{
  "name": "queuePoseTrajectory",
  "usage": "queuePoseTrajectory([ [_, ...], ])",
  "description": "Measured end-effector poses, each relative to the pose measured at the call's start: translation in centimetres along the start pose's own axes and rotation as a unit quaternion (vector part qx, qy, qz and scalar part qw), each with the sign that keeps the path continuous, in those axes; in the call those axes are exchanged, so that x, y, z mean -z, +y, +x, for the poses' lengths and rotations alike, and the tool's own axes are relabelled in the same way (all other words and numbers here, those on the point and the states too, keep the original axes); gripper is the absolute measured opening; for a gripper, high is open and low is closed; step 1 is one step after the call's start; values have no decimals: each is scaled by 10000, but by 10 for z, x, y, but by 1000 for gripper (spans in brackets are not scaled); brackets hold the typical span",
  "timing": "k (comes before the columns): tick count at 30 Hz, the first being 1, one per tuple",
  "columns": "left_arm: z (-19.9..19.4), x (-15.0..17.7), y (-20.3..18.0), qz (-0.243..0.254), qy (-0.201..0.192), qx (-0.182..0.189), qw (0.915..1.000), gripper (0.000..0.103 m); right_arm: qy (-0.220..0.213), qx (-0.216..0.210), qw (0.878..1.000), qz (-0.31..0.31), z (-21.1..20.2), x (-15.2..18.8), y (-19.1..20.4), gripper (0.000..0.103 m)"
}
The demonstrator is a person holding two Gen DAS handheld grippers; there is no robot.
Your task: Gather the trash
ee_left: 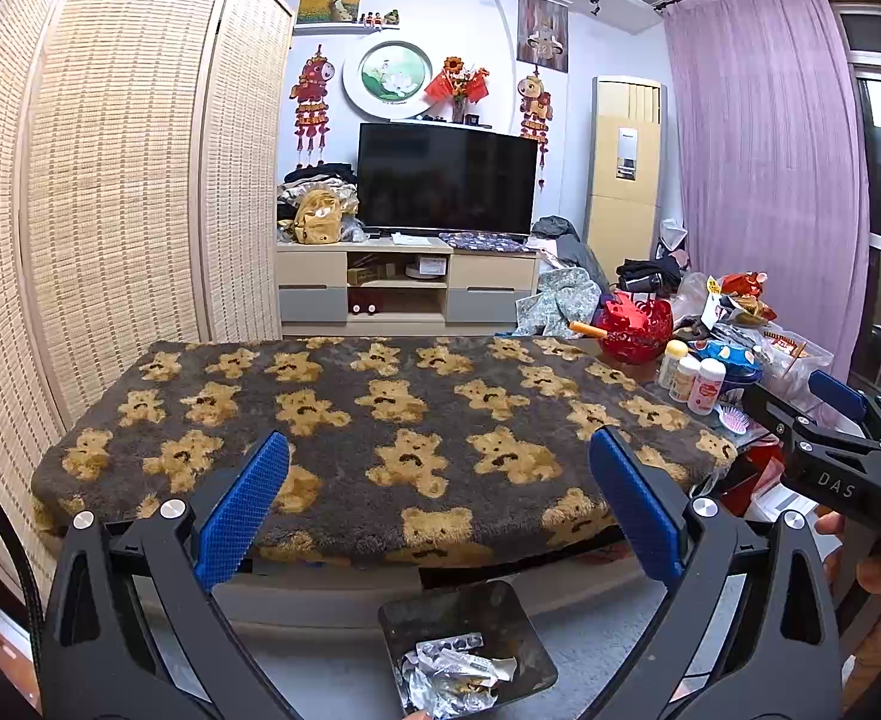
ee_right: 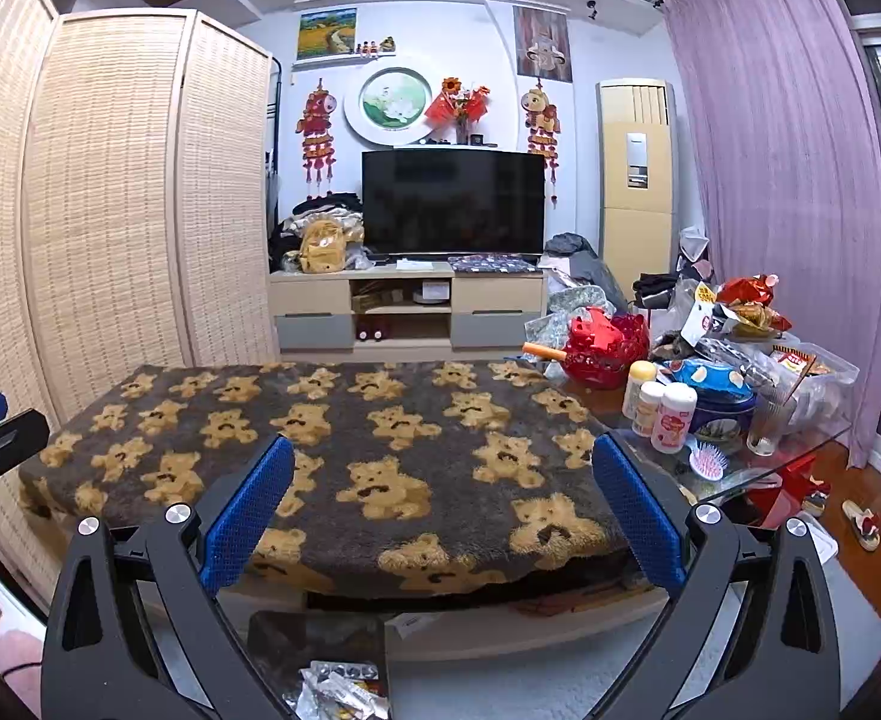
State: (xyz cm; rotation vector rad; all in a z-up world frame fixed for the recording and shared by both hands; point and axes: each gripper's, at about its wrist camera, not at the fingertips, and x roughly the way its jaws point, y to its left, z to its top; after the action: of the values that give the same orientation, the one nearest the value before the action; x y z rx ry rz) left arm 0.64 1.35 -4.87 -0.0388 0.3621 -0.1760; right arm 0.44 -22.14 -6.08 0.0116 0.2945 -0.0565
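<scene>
Left wrist view: the left gripper (ee_left: 439, 468) stands wide open with nothing between its blue pads (ee_left: 242, 504), held out over the near edge of the bear-print blanket (ee_left: 380, 420) that covers the low table. The trash bin (ee_left: 518, 654), a dark square tub, sits on the floor just in front of that blanket edge and below the gripper, between its two arms and a little toward its right finger. Inside the bin lies crumpled trash (ee_left: 449, 675): silvery wrappers, clear film and what looks like a blister pack. The blanket's top carries no loose litter that can be made out.

In the right wrist view the right gripper (ee_right: 443, 471) is likewise spread wide and holds nothing, also poised above the blanket's near edge. From here the same bin (ee_right: 314, 636) sits below and toward the gripper's left finger, partly hidden by the left arm of the tool, with the wrappers (ee_right: 341, 690) showing at the frame's bottom. To the right of the blanket, on bare glass, stand three small bottles (ee_right: 659, 408), a pink hairbrush (ee_right: 707, 462) and a heap of snack bags (ee_right: 746, 312).
</scene>
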Motion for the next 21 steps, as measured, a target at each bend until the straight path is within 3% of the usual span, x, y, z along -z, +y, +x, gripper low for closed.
queuePoseTrajectory([
  [21, -2, 0, 0, 24, 11, -15, 10000, 95, 32, -23, 10000, -27, -2, -2, 3, 100],
])
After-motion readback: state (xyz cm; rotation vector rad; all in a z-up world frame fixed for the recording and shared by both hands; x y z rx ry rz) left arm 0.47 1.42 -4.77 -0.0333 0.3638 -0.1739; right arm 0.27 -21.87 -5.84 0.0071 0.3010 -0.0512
